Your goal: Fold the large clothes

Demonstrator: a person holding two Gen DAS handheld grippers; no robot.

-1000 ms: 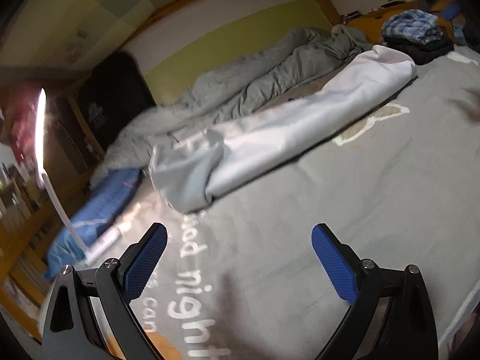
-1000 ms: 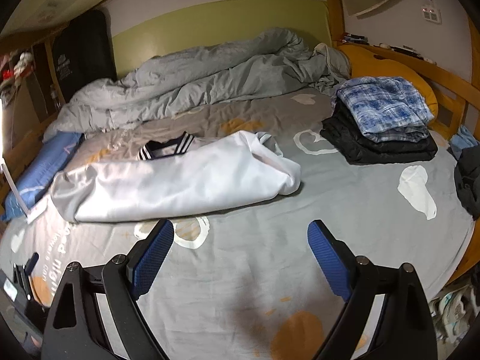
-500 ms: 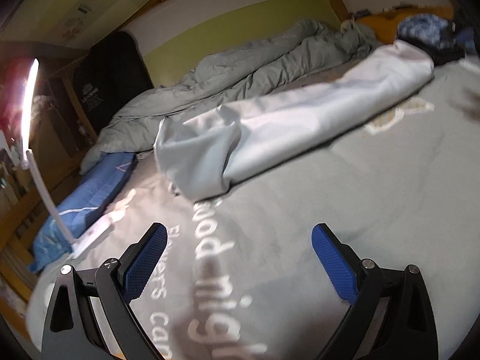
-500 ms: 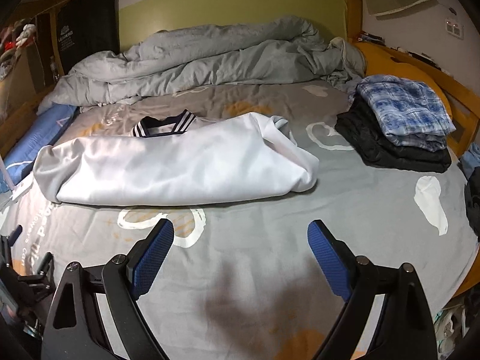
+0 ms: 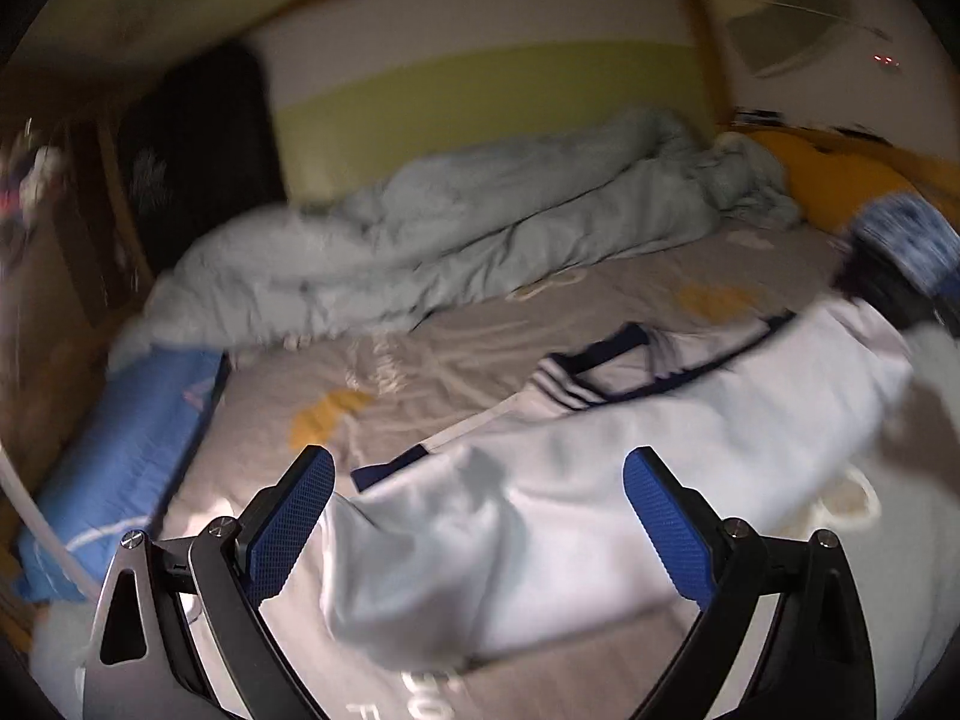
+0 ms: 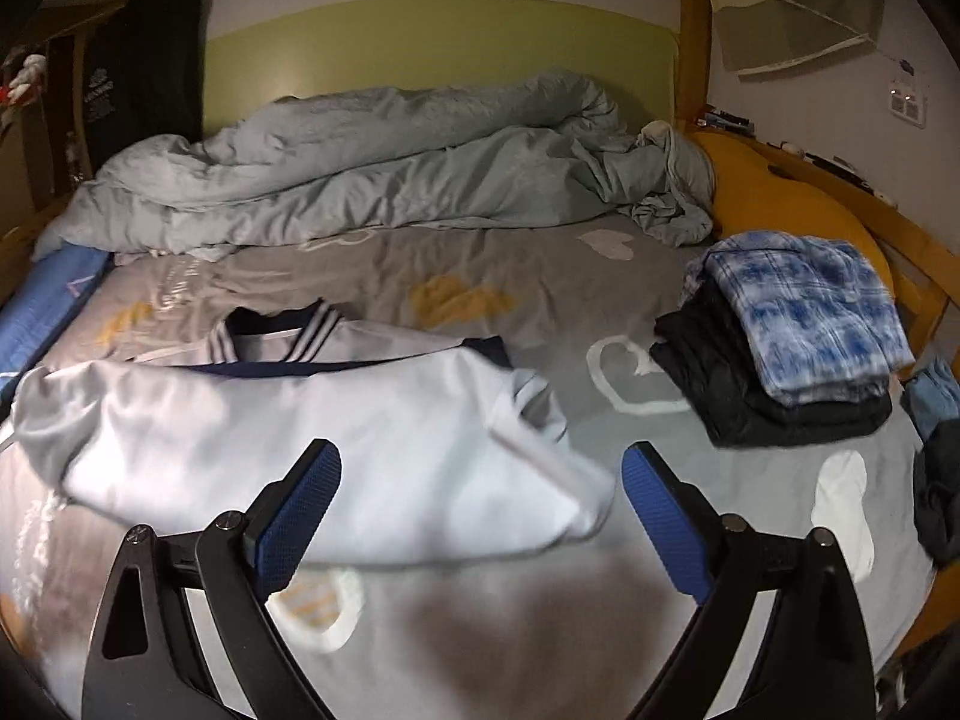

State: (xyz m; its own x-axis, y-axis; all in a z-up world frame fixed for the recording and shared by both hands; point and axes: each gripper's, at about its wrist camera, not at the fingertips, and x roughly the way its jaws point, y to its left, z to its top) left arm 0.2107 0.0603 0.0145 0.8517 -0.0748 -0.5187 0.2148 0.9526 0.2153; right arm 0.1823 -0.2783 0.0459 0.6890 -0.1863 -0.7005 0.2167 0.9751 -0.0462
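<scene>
A white jacket (image 6: pixel 312 438) with a navy striped collar lies folded lengthwise across the grey bed sheet (image 6: pixel 540 300). In the left wrist view the jacket (image 5: pixel 570 498) has its left end bunched between the spread fingers. My left gripper (image 5: pixel 480 516) is open just over that end. My right gripper (image 6: pixel 480 510) is open too, hovering over the jacket's right end, with nothing held between its blue pads.
A crumpled grey duvet (image 6: pixel 372 168) fills the back of the bed. A stack of folded clothes, blue plaid (image 6: pixel 804 312) on black, sits at the right. A blue pillow (image 5: pixel 120 456) lies along the left edge. A wooden bed frame (image 6: pixel 900 240) borders the right side.
Both grippers have moved forward and closer to the jacket, the left one swinging right until the jacket's end lies between its fingers. Both stay open.
</scene>
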